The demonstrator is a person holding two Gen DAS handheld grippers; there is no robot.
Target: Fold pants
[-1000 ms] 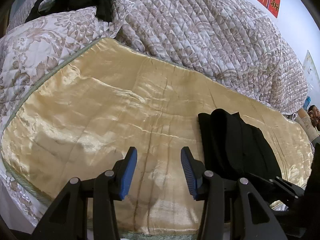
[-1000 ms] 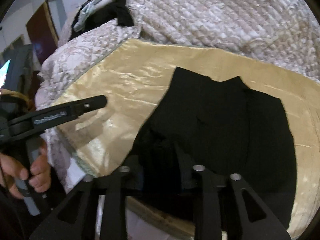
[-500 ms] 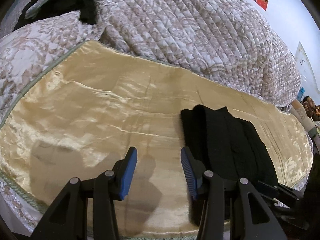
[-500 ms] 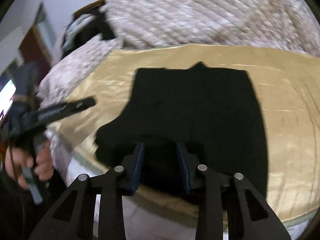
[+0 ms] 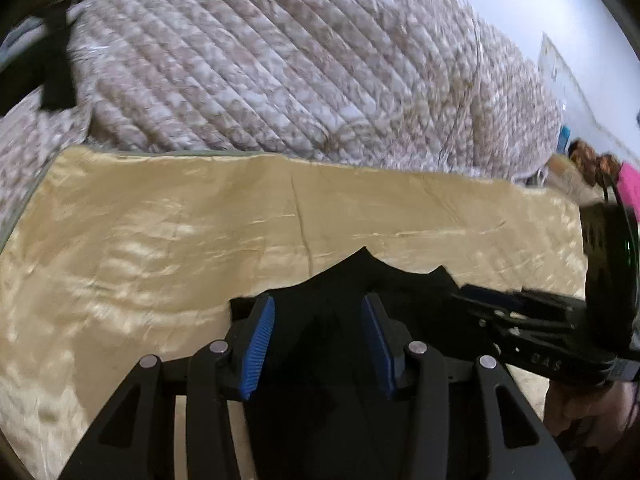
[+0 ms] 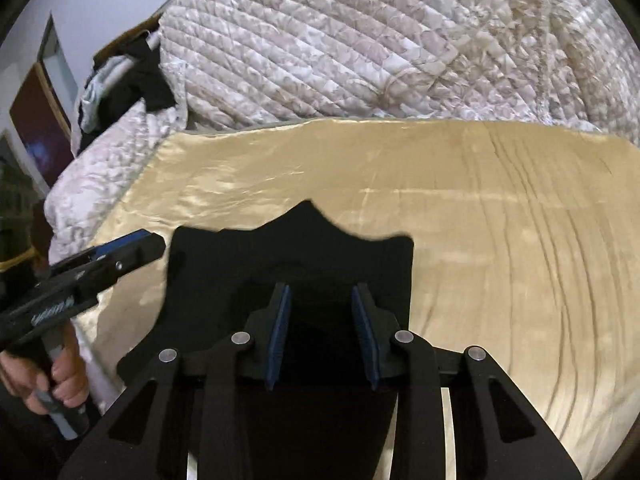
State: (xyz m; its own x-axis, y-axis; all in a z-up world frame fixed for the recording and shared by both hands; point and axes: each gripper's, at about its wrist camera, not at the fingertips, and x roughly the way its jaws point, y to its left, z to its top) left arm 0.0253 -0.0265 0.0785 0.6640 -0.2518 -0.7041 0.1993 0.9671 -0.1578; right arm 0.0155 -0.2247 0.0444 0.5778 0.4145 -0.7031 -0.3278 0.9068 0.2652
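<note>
The black pants (image 5: 360, 276) lie folded into a narrow strip on the golden satin sheet (image 5: 160, 240), their near end at the bed's front edge. My left gripper (image 5: 318, 300) hovers over that near end, blue pads wide apart, black cloth showing behind the gap. In the right wrist view the pants (image 6: 280, 248) fill the lower middle. My right gripper (image 6: 320, 290) stands over them with a narrower gap, and I see no cloth pinched between its pads. Each gripper shows in the other's view: the right gripper (image 5: 464, 294) by the pants' right corner, the left gripper (image 6: 156, 242) by their left corner.
A bulky quilted floral duvet (image 6: 360, 40) is heaped along the far side of the sheet (image 6: 480, 220). Dark clothes (image 6: 132, 80) lie piled at the far left by the headboard. A hand (image 6: 60, 380) grips the left tool's handle off the bed's front edge.
The left gripper has moved from bare sheet to over the pants' near end. The right wrist view has shifted, so the pants now sit centre-left and look narrower. The right jaws have narrowed a little.
</note>
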